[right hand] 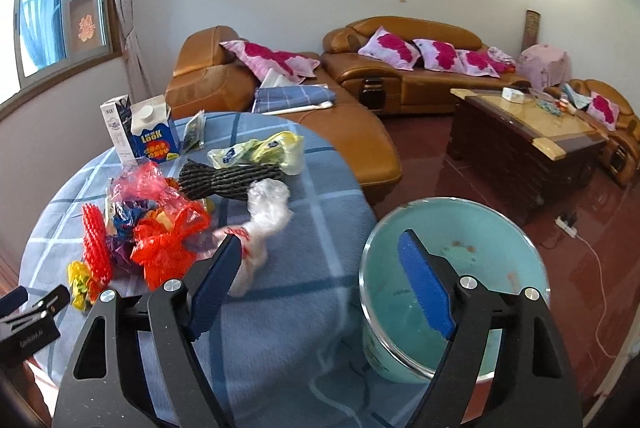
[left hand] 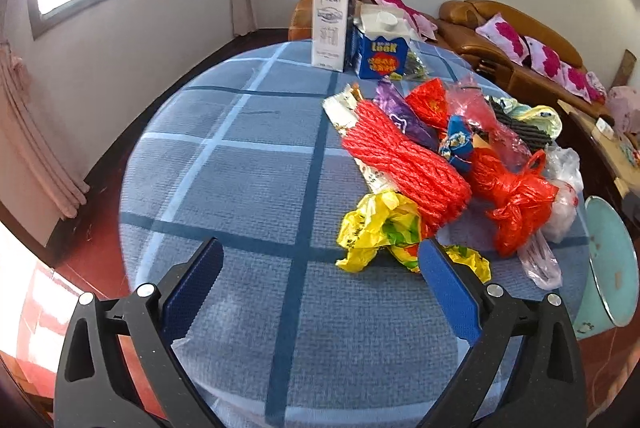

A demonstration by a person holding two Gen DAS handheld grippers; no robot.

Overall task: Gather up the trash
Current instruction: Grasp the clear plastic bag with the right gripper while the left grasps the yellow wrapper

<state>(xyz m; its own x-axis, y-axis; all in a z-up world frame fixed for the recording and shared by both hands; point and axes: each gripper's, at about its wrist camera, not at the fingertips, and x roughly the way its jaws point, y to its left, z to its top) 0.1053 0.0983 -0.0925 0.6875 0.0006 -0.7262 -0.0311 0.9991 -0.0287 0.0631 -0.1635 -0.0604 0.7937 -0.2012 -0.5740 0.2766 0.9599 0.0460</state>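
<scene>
Both our claws hang spread and empty, left claw (left hand: 320, 276) and right claw (right hand: 320, 268), above the round table in blue checked cloth (left hand: 240, 168). Beside it stands the pale green plastic bucket (right hand: 480, 228). Crumpled yellow plastic wrapper (left hand: 372, 228) lies nearest: light, soft, slippery, so we'd pinch its bunched middle.

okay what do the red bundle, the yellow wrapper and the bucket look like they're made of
Red bundle: probably plastic twine, matte, with twisted strands showing. Yellow wrapper: thin plastic film, glossy, crumpled, printed. Bucket: pale teal, smooth with a shiny rim; plastic or enamelled metal, cannot tell.
</scene>
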